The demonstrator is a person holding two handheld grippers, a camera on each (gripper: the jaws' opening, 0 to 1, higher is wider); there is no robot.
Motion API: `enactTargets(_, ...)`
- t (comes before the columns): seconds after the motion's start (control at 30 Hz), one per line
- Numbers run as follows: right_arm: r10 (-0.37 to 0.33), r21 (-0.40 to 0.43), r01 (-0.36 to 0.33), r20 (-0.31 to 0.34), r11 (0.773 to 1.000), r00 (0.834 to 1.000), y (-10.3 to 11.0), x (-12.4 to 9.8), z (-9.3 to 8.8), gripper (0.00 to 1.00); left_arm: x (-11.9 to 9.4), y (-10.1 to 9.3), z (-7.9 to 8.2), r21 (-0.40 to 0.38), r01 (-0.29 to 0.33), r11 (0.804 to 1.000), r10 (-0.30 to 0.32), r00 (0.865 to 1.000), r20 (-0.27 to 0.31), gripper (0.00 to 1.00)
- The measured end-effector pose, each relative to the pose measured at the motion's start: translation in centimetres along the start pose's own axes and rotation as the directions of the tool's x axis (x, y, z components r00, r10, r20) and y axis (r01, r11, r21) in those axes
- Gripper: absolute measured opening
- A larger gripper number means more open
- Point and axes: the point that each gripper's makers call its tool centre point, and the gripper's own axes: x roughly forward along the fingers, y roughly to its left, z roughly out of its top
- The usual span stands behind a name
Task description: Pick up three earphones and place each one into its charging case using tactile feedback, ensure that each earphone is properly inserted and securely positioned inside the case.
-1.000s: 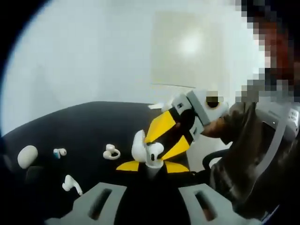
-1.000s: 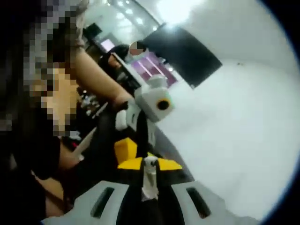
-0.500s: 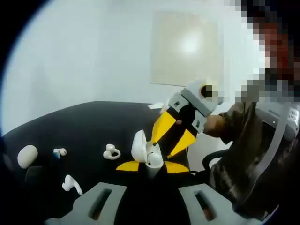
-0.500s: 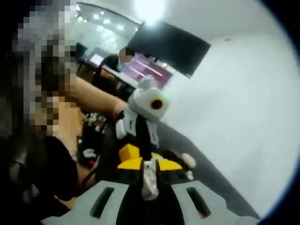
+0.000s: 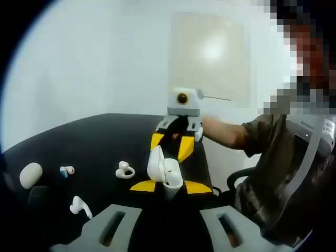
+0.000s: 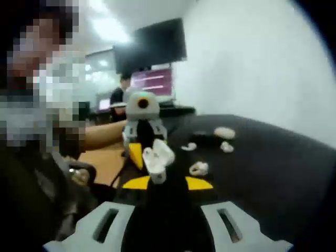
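Left gripper (image 5: 167,188) clamps the open case (image 5: 164,169) — right gripper (image 5: 172,149) is at it, grip state unclear. Earphone seating, 3 pcs (image 5: 125,170) loose on table (image 5: 89,142) — most left.

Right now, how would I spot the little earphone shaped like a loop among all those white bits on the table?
Find the black table in the left gripper view. Left of the open charging case held up at its middle lie several small white pieces. The loop earphone is the nearest to the case: a curled, ring-like hook, unlike the straight stemmed earbud or the smooth oval case.
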Motion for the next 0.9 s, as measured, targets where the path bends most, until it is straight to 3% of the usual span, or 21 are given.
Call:
enactTargets(0.17,0.068,-0.026,-0.068,-0.006,0.997,0.998,1.2,1.9,0.5,0.26,0.0,0.0,0.0,0.002,-0.001,1.0,0.001,1.0,0.0,0.15)
enactTargets(0.3,0.072,-0.048,-0.075,-0.053,0.996,0.996,1.5,2.7,-0.6,0.18,0.0,0.0,-0.1,0.006,-0.004,1.0,0.004,1.0,-0.002,0.15)
enactTargets(0.57,0.068,-0.058,-0.071,-0.054,0.996,0.996,1.6,2.3,-0.5,0.18,0.0,0.1,-0.2,0.017,-0.011,1.0,0.011,1.0,-0.008,0.14)
enactTargets(0.63,0.065,-0.058,-0.069,-0.068,0.996,0.996,1.4,1.8,-0.6,0.23,0.0,0.2,-0.2,0.014,-0.014,1.0,0.014,1.0,-0.01,0.14)
enactTargets(0.67,0.064,-0.05,-0.067,-0.069,0.996,0.996,1.2,1.0,-0.5,0.32,0.0,0.2,-0.2,0.007,-0.014,1.0,0.014,1.0,-0.011,0.13)
enactTargets(0.73,0.06,-0.017,-0.059,0.066,0.998,0.996,0.8,-0.5,1.9,0.33,0.0,0.2,-0.2,0.008,-0.016,1.0,0.016,1.0,-0.012,0.13)
enactTargets(0.77,0.061,0.023,-0.066,0.156,0.998,0.986,0.6,-1.3,3.6,0.3,0.0,0.2,-0.2,0.011,-0.016,1.0,0.016,1.0,-0.012,0.13)
enactTargets(0.83,0.035,0.125,-0.079,0.324,0.989,0.945,-0.5,-2.6,7.4,0.27,0.1,0.2,-0.2,0.013,-0.015,1.0,0.015,1.0,-0.012,0.13)
enactTargets(0.87,-0.002,0.196,-0.073,0.36,0.978,0.933,-1.4,-2.7,8.8,0.26,0.1,0.2,-0.2,0.014,-0.014,1.0,0.014,1.0,-0.012,0.13)
enactTargets(0.9,-0.041,0.248,-0.048,0.34,0.968,0.94,-2.2,-2.0,9.2,0.26,0.1,0.3,-0.2,0.015,-0.013,1.0,0.014,1.0,-0.012,0.13)
